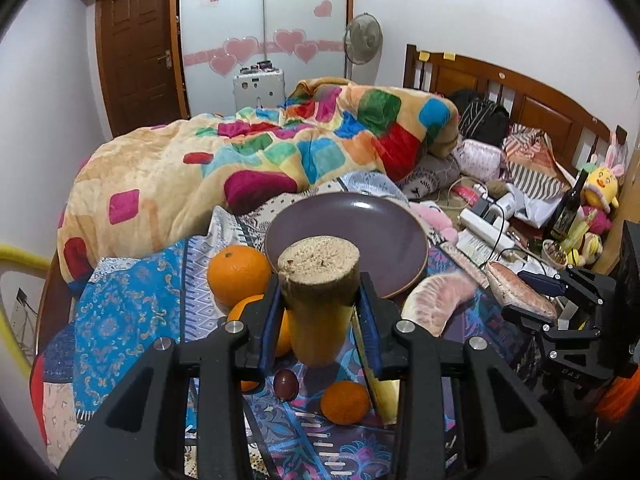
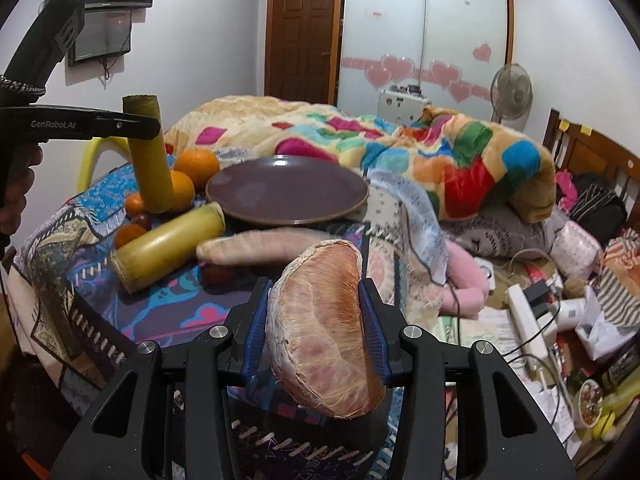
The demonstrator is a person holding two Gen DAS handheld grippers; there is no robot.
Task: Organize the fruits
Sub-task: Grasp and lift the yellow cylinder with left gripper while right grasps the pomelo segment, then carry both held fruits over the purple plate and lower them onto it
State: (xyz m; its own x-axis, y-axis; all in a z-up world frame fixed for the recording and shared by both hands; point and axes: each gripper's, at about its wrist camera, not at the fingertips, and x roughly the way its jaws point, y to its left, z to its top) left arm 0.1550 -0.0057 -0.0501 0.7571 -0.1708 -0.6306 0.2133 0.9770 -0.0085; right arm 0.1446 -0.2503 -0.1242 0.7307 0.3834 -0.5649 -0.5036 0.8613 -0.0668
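Clamping a sugarcane piece (image 1: 320, 300), the left hand-held gripper (image 1: 320, 304); only the right view shows the right hand-held gripper (image 2: 320, 316) pinching its pomelo segment (image 2: 324, 328).

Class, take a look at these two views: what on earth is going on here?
A person is sorting fruit on a cloth-covered bed, with a gripper in each hand. The left gripper clamps a yellow sugarcane piece, lifted upright. The right gripper clamps a pomelo segment, also held up. The purple plate is bare. Beside it lie oranges, a second cane piece and another pomelo segment.
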